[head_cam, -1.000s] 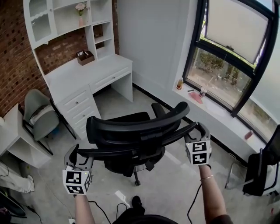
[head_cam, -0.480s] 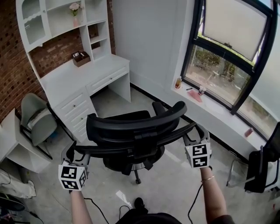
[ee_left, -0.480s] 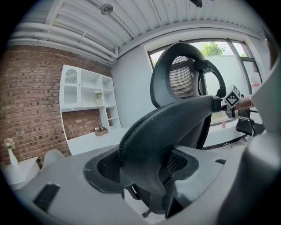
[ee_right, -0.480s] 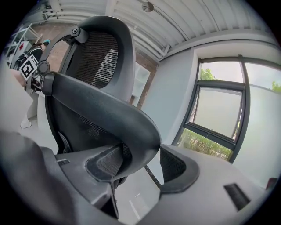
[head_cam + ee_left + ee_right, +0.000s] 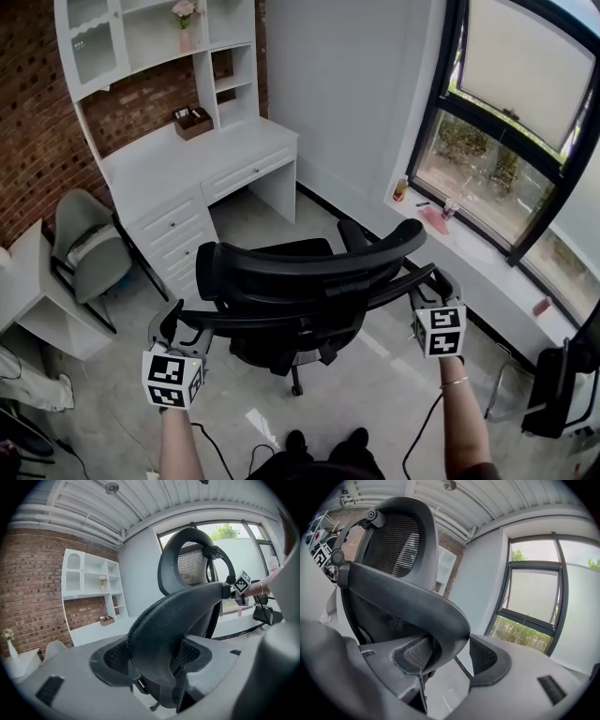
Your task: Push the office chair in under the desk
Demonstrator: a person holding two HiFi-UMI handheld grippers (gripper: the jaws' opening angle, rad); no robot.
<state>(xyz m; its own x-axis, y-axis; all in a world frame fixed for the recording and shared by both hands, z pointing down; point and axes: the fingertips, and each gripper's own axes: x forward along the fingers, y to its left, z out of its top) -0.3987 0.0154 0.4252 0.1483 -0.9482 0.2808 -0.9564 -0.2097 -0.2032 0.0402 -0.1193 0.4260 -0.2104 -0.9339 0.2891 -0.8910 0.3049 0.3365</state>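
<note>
Head view: the office chair point(image 5: 291, 281) stands on the floor, well apart from the white worktop point(image 5: 178, 159), with its backrest nearest the person. The left gripper point(image 5: 176, 326) has its fingers pinching one end of the backrest frame. The right gripper point(image 5: 439, 285) has fingers that have just been closing and seem to clamp the other end.

White desk point(image 5: 187, 161) with hutch shelving point(image 5: 225, 37) stands against the red brick wall point(image 5: 37, 122). Right of the desk: plain pale grey wall point(image 5: 347, 94), then a big black-framed window point(image 5: 511, 141), daylight in, greenery outside. Low sill point(image 5: 487, 267) under it, bottle point(image 5: 401, 189) on the end nearest the desk. Left of the desk: grey padded chair point(image 5: 82, 246). In front of the desk: light grey glossy floor point(image 5: 375, 384). White slatted ceiling point(image 5: 154, 498).
</note>
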